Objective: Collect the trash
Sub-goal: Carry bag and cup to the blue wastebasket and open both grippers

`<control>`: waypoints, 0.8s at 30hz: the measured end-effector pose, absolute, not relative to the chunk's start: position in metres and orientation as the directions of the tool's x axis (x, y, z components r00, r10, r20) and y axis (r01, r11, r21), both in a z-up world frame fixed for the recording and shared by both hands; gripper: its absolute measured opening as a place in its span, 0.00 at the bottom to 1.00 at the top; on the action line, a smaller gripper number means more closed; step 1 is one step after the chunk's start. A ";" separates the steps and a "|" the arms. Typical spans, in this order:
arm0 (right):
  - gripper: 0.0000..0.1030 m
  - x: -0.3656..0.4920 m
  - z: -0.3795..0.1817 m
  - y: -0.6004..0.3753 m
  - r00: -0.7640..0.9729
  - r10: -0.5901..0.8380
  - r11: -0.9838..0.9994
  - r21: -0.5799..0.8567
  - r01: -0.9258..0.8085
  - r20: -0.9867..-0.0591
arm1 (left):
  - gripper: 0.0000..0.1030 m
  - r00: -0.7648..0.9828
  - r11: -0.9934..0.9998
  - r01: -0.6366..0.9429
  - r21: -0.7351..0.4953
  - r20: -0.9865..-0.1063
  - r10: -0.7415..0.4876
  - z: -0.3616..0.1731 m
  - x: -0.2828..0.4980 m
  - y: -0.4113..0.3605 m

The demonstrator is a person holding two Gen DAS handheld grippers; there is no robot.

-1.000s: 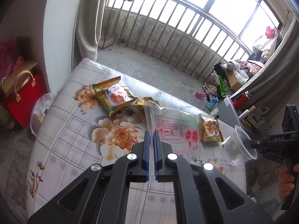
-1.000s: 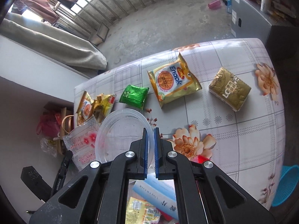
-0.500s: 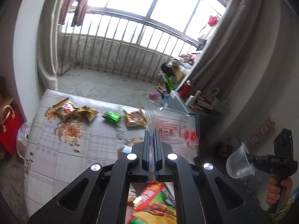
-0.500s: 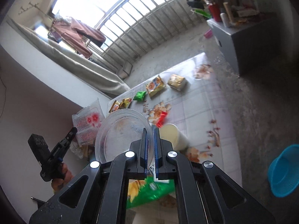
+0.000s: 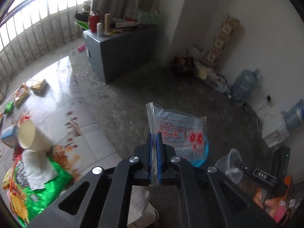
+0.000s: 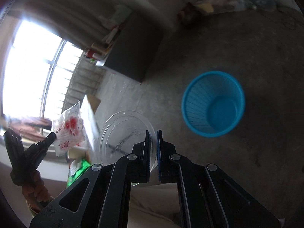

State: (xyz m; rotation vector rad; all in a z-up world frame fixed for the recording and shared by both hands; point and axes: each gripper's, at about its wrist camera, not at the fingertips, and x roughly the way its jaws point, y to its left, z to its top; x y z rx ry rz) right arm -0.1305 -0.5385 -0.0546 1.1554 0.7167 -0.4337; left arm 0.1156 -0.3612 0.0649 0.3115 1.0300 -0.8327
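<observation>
My left gripper (image 5: 154, 135) is shut on a clear plastic bag (image 5: 178, 131) printed with red characters and flowers; the bag stands up from the jaws over the floor. The same bag (image 6: 69, 131) shows at the left of the right wrist view, with the left gripper (image 6: 52, 136) below it. My right gripper (image 6: 153, 133) is shut on the rim of a clear plastic cup (image 6: 123, 134), which also appears low right in the left wrist view as the cup (image 5: 230, 164). A blue mesh bin (image 6: 212, 103) stands on the floor ahead and right of the cup; its rim (image 5: 201, 162) peeks out behind the bag.
The table (image 5: 57, 102) at left carries a paper cup (image 5: 32, 137), a tissue, a green snack bag (image 5: 38, 188) and several wrappers. A grey cabinet (image 5: 117, 51) with bottles stands by the window. Clutter and a water jug (image 5: 245, 85) line the far wall.
Both grippers have swung away from the table toward the open floor, rolling as they went. The blue bin has come close under the right gripper. Bag and cup stay gripped.
</observation>
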 end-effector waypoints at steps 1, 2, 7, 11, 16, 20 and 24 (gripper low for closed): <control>0.04 -0.137 -0.070 -0.546 0.694 0.035 0.326 0.664 0.672 -0.719 | 0.04 0.246 0.650 0.750 -0.118 -0.864 -0.440 0.051 0.109 -0.383; 0.05 -0.142 -0.084 -0.553 0.685 0.025 0.291 0.661 0.692 -0.728 | 0.04 0.250 0.639 0.764 -0.087 -0.874 -0.417 0.036 0.101 -0.407; 0.09 -0.139 -0.151 -0.581 0.647 0.011 0.150 0.641 0.753 -0.762 | 0.08 0.162 0.580 0.813 -0.050 -0.938 -0.308 -0.046 0.074 -0.499; 0.13 -0.137 -0.191 -0.603 0.642 0.008 0.056 0.641 0.766 -0.767 | 0.11 0.140 0.551 0.835 -0.018 -0.960 -0.244 -0.098 0.065 -0.545; 0.50 -0.141 -0.236 -0.628 0.633 0.019 -0.025 0.633 0.774 -0.774 | 0.50 0.137 0.597 0.802 -0.004 -0.972 -0.191 -0.136 0.071 -0.561; 0.53 -0.142 -0.243 -0.625 0.636 0.019 -0.036 0.635 0.771 -0.771 | 0.62 0.163 0.612 0.791 -0.008 -0.961 -0.224 -0.135 0.076 -0.551; 0.56 -0.150 -0.236 -0.614 0.625 -0.016 0.037 0.624 0.781 -0.781 | 0.64 0.157 0.622 0.781 -0.057 -0.946 -0.284 -0.119 0.084 -0.537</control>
